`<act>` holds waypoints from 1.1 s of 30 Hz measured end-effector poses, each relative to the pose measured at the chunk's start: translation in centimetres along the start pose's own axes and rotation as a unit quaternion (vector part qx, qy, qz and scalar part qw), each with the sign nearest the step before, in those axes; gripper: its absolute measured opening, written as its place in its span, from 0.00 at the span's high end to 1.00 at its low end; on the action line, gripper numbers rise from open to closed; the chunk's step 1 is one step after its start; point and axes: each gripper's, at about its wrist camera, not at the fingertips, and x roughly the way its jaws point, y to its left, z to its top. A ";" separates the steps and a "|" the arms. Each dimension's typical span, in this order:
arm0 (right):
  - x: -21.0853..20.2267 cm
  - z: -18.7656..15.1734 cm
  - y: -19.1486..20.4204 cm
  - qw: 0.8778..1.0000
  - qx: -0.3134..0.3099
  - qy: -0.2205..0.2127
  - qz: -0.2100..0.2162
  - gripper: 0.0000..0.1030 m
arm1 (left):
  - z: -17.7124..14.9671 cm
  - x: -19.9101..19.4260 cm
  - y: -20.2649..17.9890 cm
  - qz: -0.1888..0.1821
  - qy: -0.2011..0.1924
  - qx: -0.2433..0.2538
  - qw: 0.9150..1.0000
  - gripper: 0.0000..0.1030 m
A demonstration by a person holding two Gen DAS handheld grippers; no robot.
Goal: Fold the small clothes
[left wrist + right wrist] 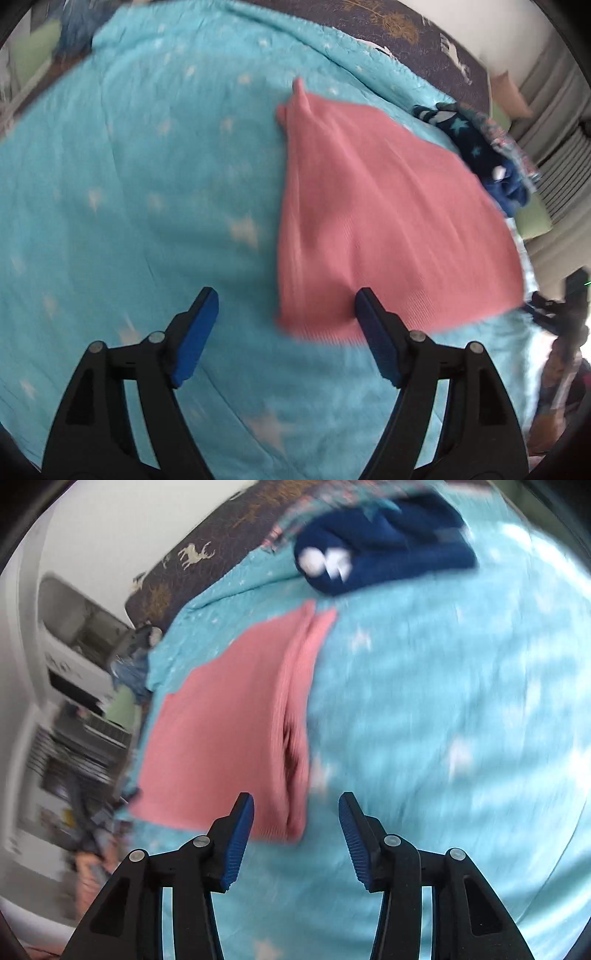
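A pink knit garment (384, 221) lies folded flat on the turquoise star-print blanket (140, 177). My left gripper (286, 299) is open and empty, hovering above the garment's near left corner. In the right wrist view the pink garment (229, 731) lies left of centre with a folded edge along its right side. My right gripper (297, 805) is open and empty, just above the garment's near right corner. Both views are motion-blurred.
A pile of dark blue star-print clothes (480, 147) lies past the pink garment; it also shows in the right wrist view (384, 542). A dark deer-print cover (192, 565) borders the blanket (443, 701). White shelving (62, 664) stands beyond the bed's left edge.
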 end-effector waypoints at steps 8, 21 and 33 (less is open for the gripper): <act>3.0 1.2 0.0 0.994 0.038 0.049 0.087 0.33 | 0.3 0.8 -0.4 -0.050 -0.006 -0.053 0.997 0.29; 2.6 5.5 1.7 0.993 0.056 -0.003 0.109 0.94 | 1.3 -1.8 -1.5 -0.108 -0.035 -0.086 0.990 0.88; -5.7 -1.6 -1.5 0.999 0.035 -0.010 0.021 0.95 | -7.9 -7.9 -7.2 -0.117 -0.034 -0.017 0.992 0.92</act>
